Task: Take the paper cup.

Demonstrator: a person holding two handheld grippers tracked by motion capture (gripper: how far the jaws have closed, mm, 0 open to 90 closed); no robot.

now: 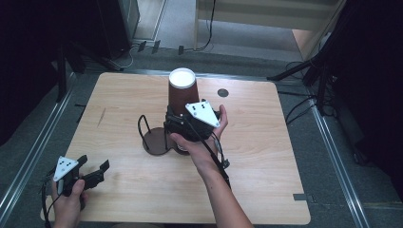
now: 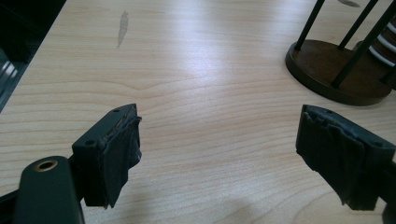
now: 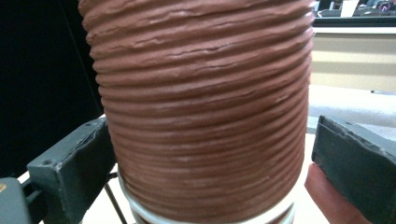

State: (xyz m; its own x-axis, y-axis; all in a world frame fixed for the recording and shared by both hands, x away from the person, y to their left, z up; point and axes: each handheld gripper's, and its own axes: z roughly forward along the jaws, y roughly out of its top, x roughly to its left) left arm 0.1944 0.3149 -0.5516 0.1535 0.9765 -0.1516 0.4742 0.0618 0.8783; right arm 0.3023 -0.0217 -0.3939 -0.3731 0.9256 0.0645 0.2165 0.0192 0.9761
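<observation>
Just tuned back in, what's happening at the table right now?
The right gripper sits around a brown ribbed paper cup, part of a stack standing by a dark wire cup holder on the wooden table. Its jaws are spread: the right gripper view shows a clear gap between one jaw and the cup, so it isn't clamped. The left gripper rests open and empty near the table's front left corner.

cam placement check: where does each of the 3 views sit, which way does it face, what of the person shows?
High view: above the person's side, facing forward and down on the table; both forearms show.
Left gripper view: on the left hand-held gripper, facing the wire stand.
Right gripper view: on the right hand-held gripper, facing the brown cup.
Shared: stand, cup.
</observation>
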